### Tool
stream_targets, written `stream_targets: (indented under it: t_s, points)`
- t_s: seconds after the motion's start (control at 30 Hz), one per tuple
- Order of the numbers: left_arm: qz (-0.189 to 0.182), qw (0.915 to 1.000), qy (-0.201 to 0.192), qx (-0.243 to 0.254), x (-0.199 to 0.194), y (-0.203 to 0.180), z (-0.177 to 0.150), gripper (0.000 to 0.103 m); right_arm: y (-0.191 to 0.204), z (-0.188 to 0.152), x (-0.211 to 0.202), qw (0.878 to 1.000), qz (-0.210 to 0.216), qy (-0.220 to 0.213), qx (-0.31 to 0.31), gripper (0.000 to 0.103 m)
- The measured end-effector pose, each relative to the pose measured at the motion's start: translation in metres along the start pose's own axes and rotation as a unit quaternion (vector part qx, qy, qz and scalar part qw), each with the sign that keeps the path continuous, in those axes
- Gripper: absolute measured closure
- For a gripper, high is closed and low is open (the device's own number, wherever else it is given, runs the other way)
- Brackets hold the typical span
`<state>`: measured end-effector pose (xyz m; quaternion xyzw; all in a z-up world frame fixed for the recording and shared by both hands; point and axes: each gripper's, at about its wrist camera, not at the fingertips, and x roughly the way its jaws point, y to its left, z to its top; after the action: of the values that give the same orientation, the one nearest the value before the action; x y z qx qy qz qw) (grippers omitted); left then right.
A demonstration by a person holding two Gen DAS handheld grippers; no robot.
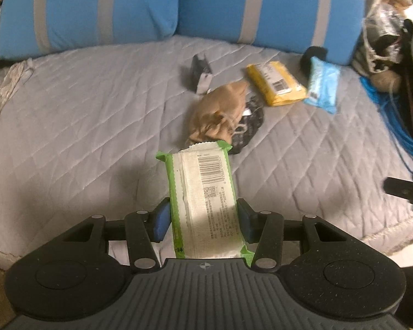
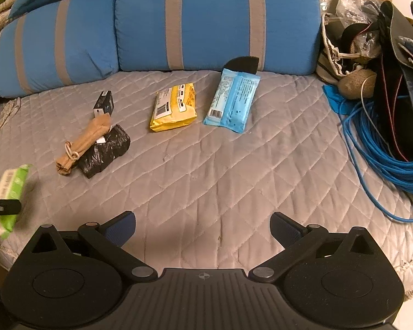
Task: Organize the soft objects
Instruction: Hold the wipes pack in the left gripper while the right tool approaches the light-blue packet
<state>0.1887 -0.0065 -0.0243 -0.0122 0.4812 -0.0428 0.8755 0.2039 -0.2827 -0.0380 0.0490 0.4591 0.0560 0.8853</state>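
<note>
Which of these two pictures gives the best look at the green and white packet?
The left wrist view. There the green and white packet fills the middle, barcode side up and sharp, pinched between the left gripper jaws. In the right wrist view the same packet sits at the far left edge, blurred, partly hidden by a jaw.

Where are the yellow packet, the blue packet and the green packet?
Yellow plastic packet [image 2: 173,107]: right wrist view, middle of its top face.
Light blue plastic packet [image 2: 232,100]: right wrist view, centre.
Green-edged white packet [image 1: 203,200]: left wrist view, printed back.
</note>
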Motion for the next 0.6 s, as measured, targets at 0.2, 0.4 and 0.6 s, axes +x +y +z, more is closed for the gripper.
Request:
stream_targets:
  t_s: [0.2,0.4,0.6]
  points:
    - [-0.021,0.9995,-0.015,0.016,-0.012,-0.003,-0.003,0.055,-0.001,0.005,0.012,1.0,-0.005,0.003,-0.017,0.0]
    - [-0.016,0.9988,-0.023,0.039,-0.014,-0.011,0.001,0.055,-0.005,0.017,0.021,1.0,-0.011,-0.014,-0.017,0.0]
    - [-0.026,0.9976,-0.035,0.054,-0.02,-0.017,0.007,0.055,-0.01,0.029,0.032,0.999,-0.018,-0.027,-0.027,0.0]
